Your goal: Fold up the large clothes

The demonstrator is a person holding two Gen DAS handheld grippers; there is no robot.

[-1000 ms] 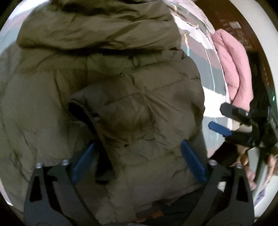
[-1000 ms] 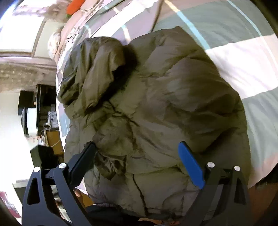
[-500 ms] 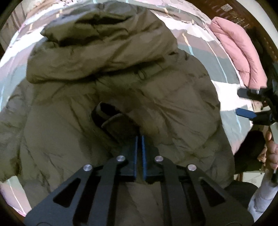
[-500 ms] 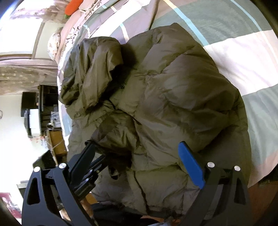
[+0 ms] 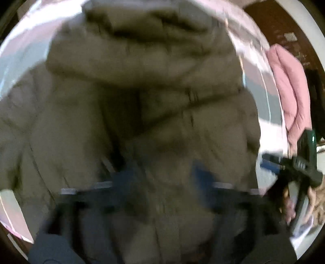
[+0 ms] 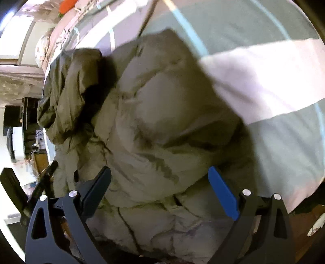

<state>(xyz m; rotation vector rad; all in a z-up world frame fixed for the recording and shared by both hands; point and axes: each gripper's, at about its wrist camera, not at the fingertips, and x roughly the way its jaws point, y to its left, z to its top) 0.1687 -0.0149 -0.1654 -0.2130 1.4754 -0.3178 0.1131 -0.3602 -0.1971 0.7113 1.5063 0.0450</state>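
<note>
Olive puffy jacket (image 6: 162, 126) spread over a striped bed cover (image 6: 274, 77), hood (image 5: 142, 46) bunched at the far end in the left wrist view, one sleeve folded across the body. Left gripper (image 5: 162, 178) low over the jacket's middle, heavily blurred; jaws opening, blue pads wide apart, jacket fabric lying under and between them but not pinched as far as the blur allows. Right gripper (image 6: 160, 188) poised over the near edge of the jacket, jaws spread wide, nothing clamped, padded cloth below the gap. Same right gripper seen at the right edge of the left wrist view, a hand (image 5: 292, 205) around its handle. Pink padded garment (image 5: 288, 85) lying on the bed off to the right of the jacket, well apart from it. Orange object (image 6: 68, 6) at the far end of the bed near pillows, too small to identify. Dark furniture (image 6: 28, 119) and cluttered shelves beyond the bed's left side. Dark floor visible past the bed's near corner.
</note>
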